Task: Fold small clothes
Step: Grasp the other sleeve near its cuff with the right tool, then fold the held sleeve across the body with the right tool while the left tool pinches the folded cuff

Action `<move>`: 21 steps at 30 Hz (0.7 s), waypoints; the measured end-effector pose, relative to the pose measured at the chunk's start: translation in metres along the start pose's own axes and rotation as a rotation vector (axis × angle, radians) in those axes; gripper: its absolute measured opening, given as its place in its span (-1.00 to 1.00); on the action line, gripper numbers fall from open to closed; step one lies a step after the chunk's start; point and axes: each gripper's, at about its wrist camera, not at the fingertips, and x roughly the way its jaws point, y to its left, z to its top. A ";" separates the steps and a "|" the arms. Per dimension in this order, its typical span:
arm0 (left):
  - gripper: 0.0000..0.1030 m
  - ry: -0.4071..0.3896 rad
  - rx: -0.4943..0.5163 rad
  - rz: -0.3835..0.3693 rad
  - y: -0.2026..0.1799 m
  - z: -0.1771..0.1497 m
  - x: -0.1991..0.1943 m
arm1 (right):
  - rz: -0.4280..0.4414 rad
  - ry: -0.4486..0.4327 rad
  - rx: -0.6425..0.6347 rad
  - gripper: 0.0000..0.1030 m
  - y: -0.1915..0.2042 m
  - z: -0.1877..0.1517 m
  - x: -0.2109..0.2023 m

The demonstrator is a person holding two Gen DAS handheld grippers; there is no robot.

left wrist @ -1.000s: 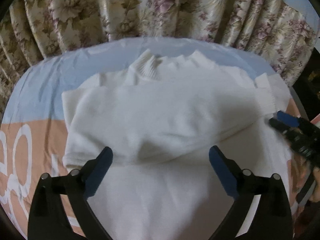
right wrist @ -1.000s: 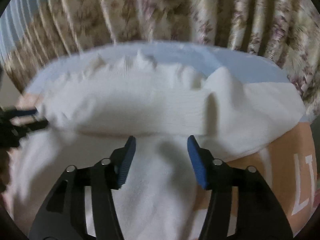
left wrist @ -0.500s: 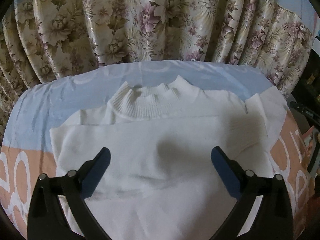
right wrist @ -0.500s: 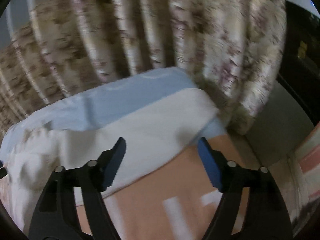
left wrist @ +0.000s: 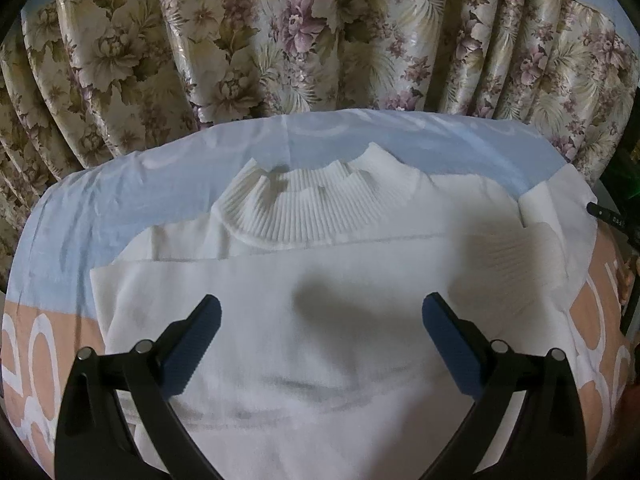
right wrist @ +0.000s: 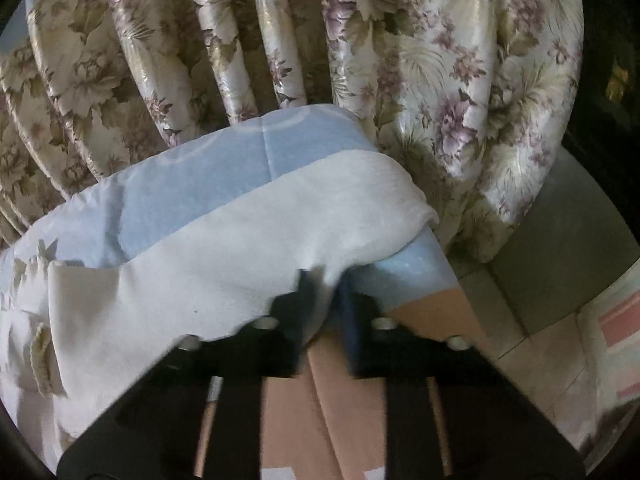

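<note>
A white knit sweater [left wrist: 320, 312] lies flat on the table, its ribbed collar [left wrist: 316, 208] at the far side and one sleeve folded across its body with the ribbed cuff [left wrist: 516, 264] at the right. My left gripper [left wrist: 320, 320] hangs open and empty above the sweater's middle. In the right wrist view the other sleeve [right wrist: 248, 248] stretches out to the table's right edge. My right gripper [right wrist: 326, 280] is shut on that sleeve's near edge.
A blue and peach printed cloth [left wrist: 120, 200] covers the table. Flowered curtains [left wrist: 320, 40] hang close behind it. Right of the table's edge [right wrist: 448, 256] is grey floor [right wrist: 568, 232] and a striped item [right wrist: 616, 340].
My right gripper swung right to the outstretched sleeve and closed on its edge. My left gripper pulled back and rose, staying open; the folded sleeve now lies flat.
</note>
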 end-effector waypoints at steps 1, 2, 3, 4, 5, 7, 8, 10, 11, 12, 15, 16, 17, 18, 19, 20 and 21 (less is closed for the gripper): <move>0.96 -0.003 0.005 0.004 -0.001 0.000 0.000 | -0.007 -0.012 -0.016 -0.85 0.003 0.000 -0.003; 0.96 -0.007 0.010 0.010 -0.002 0.000 0.000 | -0.016 -0.030 -0.039 -0.86 0.009 0.000 -0.010; 0.96 -0.011 0.018 0.019 -0.002 0.000 0.000 | -0.020 -0.047 -0.061 -0.86 0.015 0.001 -0.017; 0.96 -0.011 0.021 0.022 -0.002 0.000 0.000 | -0.018 -0.059 -0.074 -0.86 0.020 0.001 -0.023; 0.96 -0.010 0.022 0.023 -0.002 -0.001 0.000 | -0.009 -0.075 -0.090 -0.86 0.028 0.001 -0.031; 0.96 -0.010 0.013 0.013 0.001 -0.002 -0.002 | 0.023 -0.116 -0.139 -0.86 0.051 0.000 -0.056; 0.96 -0.010 0.009 0.010 0.003 -0.002 -0.004 | 0.046 -0.131 -0.161 -0.87 0.064 -0.001 -0.068; 0.96 -0.011 0.002 0.009 0.007 -0.004 -0.008 | 0.117 -0.158 -0.219 -0.87 0.099 -0.006 -0.094; 0.96 -0.010 0.000 0.014 0.010 -0.005 -0.010 | 0.150 -0.168 -0.256 -0.87 0.118 -0.011 -0.106; 0.96 -0.010 -0.005 0.017 0.015 -0.007 -0.013 | 0.176 -0.173 -0.285 -0.87 0.134 -0.015 -0.114; 0.96 -0.009 -0.025 0.030 0.030 -0.013 -0.021 | 0.284 -0.140 -0.416 -0.87 0.198 -0.039 -0.130; 0.96 -0.010 -0.038 0.043 0.039 -0.016 -0.024 | 0.314 -0.121 -0.461 -0.87 0.219 -0.050 -0.131; 0.96 -0.008 -0.054 0.054 0.048 -0.020 -0.027 | 0.336 -0.097 -0.511 -0.87 0.240 -0.063 -0.129; 0.96 -0.006 -0.068 0.059 0.055 -0.023 -0.029 | 0.352 -0.067 -0.559 -0.87 0.258 -0.077 -0.124; 0.96 0.002 -0.093 0.058 0.067 -0.028 -0.033 | 0.374 -0.017 -0.606 -0.87 0.279 -0.094 -0.115; 0.96 0.008 -0.106 0.057 0.073 -0.031 -0.034 | 0.385 0.018 -0.626 -0.86 0.288 -0.103 -0.109; 0.96 0.016 -0.123 0.055 0.082 -0.036 -0.037 | 0.394 0.071 -0.650 -0.83 0.300 -0.117 -0.099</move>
